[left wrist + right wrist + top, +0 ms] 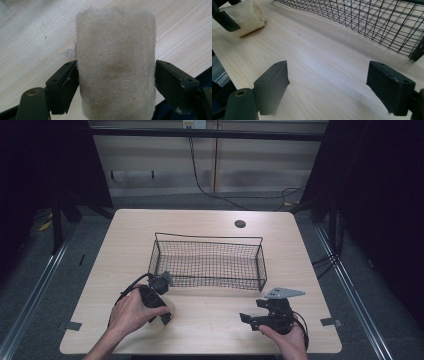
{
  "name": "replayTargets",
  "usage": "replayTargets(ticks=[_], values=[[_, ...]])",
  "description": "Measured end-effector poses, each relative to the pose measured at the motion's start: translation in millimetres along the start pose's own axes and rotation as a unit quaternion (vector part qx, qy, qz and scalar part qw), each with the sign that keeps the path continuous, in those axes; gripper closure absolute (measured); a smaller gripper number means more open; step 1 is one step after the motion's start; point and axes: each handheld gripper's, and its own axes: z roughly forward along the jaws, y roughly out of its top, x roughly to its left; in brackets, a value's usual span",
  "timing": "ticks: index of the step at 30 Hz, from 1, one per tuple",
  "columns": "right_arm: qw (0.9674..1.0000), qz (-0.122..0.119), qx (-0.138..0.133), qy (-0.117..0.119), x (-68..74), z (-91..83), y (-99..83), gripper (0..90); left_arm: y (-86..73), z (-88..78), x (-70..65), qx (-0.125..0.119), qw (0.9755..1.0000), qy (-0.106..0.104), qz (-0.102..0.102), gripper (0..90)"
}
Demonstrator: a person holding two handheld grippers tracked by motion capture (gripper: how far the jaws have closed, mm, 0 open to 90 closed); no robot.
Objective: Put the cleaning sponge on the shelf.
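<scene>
Left hand-held gripper (pixel 116 82) clamped on a cream roll of fuzzy cloth (pixel 115 65), both jaws pressed to its sides; the roll's lower end is cut off at the bottom of the left gripper view. In the high view the roll is mostly hidden under the left hand (pixel 131 312), low on the table (pixel 210 325) near its front-left. Felt-like nap, loose fibres fraying at one edge, cylinder shape. Right hand-held gripper (pixel 327 82) empty, jaws wide apart over bare light woodgrain laminate. Black wire-mesh basket (pixel 209 262), rectangular, sits mid-table, apart from the roll. No readable writing anywhere.
</scene>
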Motion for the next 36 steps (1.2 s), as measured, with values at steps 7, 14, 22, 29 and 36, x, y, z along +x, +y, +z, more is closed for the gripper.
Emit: replayTargets(ticks=[7,14,22,29,36], values=[[1.0000,0.004,0.004,0.001,-0.2,0.7,-0.3,17.2,0.9,3.6,-2.1,0.008,1.0000,0.000,0.004,25.7],[1.0000,0.004,0.003,-0.001,-0.2,0.6,-0.2,17.2,-1.4,1.0,-2.2,0.003,1.0000,0.002,0.008,26.2],[1.0000,0.004,0.004,-0.001,-0.3,0.6,-0.2,17.2,-5.9,-8.9,-0.5,-0.013,0.9998,0.000,0.013,26.3],[1.0000,0.004,0.004,0.000,-0.2,0.6,-0.1,17.2,-9.7,-16.3,2.0,-0.012,0.9998,-0.003,0.016,26.3],[1.0000,0.003,0.003,0.000,-0.6,0.8,-0.1,17.2,-15.7,-33.3,3.3,-0.026,0.9993,0.001,0.025,26.3]])
